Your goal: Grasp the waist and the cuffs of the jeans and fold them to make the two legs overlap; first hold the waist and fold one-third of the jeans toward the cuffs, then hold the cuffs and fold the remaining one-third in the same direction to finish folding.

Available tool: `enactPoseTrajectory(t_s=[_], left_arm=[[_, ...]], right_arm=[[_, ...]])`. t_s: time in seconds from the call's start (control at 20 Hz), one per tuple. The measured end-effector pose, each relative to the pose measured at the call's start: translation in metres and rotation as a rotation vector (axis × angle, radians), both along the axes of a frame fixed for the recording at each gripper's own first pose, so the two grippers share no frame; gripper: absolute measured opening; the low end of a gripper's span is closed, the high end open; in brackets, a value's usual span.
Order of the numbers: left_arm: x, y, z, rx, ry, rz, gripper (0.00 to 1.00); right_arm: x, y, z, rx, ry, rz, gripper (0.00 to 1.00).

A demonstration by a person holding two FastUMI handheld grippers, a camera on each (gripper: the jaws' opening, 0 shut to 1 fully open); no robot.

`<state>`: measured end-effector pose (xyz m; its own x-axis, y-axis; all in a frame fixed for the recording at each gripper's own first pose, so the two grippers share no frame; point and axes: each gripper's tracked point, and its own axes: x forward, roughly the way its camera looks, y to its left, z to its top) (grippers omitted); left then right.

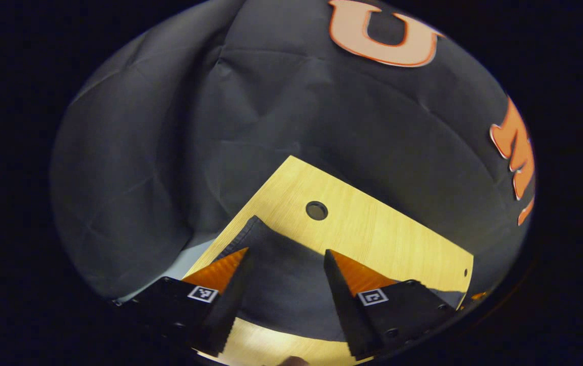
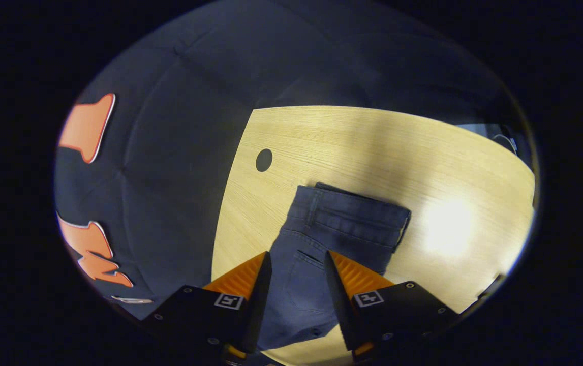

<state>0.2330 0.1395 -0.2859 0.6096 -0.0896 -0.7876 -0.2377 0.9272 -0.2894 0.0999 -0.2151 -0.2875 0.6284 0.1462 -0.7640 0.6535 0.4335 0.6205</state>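
above the jeans [image 2: 321, 239] on the table [image 2: 372, 147], left gripper [image 1: 286, 264] and right gripper [image 2: 296, 267] hold jaws spread.

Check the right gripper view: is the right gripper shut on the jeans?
No, the right gripper is open, its fingers spread above the jeans on the table.

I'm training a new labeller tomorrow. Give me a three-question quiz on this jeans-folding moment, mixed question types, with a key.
1. True or false: the right hand-held gripper is shut on the dark blue denim jeans.
2. Which part of the jeans lies farthest from the right hand-held gripper in its view? A) cuffs B) waistband C) knee
3. Fill in: the pale wooden table has a round ___ near its edge.

Key
1. False: its fingers stand apart above the jeans, which lie flat.
2. B, the waistband.
3. Hole. In the left gripper view it lies beyond the open left hand-held gripper.
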Motion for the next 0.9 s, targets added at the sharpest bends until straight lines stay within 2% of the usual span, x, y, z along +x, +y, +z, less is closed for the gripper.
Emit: enactPoseTrajectory(t_s=[0.05,0.1,0.15,0.2,0.25,0.4,0.6,0.75,0.8,0.85,0.9], left_arm=[[-0.002,-0.004,0.000,0.038,-0.027,-0.023,0.88],[-0.005,-0.007,0.002,0.068,-0.057,-0.046,0.91],[-0.005,-0.012,0.005,0.089,-0.097,-0.056,0.92],[-0.003,-0.015,0.012,0.097,-0.146,-0.066,0.98],[-0.005,-0.013,0.020,0.108,-0.192,-0.068,0.98],[-0.011,-0.012,0.045,0.142,-0.322,-0.064,0.98],[-0.023,-0.019,0.088,0.192,-0.481,-0.073,0.98],[-0.046,-0.030,0.131,0.235,-0.605,-0.089,0.98],[-0.059,-0.034,0.144,0.255,-0.639,-0.094,0.94],[-0.070,-0.038,0.156,0.269,-0.672,-0.097,0.97],[-0.080,-0.042,0.165,0.276,-0.695,-0.099,0.94]], right_arm=[[-0.006,-0.004,-0.005,-0.029,0.005,0.009,0.63],[-0.013,-0.008,-0.010,-0.058,0.012,0.011,0.76],[-0.019,-0.011,-0.017,-0.087,0.026,0.015,0.83],[-0.026,-0.015,-0.024,-0.124,0.043,0.022,0.86],[-0.035,-0.019,-0.033,-0.153,0.063,0.031,0.91],[-0.050,-0.018,-0.048,-0.162,0.091,0.050,0.95],[-0.049,-0.009,-0.065,-0.161,0.101,0.070,0.96],[-0.036,-0.004,-0.069,-0.166,0.074,0.074,0.96],[-0.032,-0.004,-0.072,-0.166,0.074,0.074,0.96],[-0.031,-0.002,-0.076,-0.168,0.081,0.076,0.96],[-0.031,-0.001,-0.080,-0.173,0.092,0.081,0.96]])
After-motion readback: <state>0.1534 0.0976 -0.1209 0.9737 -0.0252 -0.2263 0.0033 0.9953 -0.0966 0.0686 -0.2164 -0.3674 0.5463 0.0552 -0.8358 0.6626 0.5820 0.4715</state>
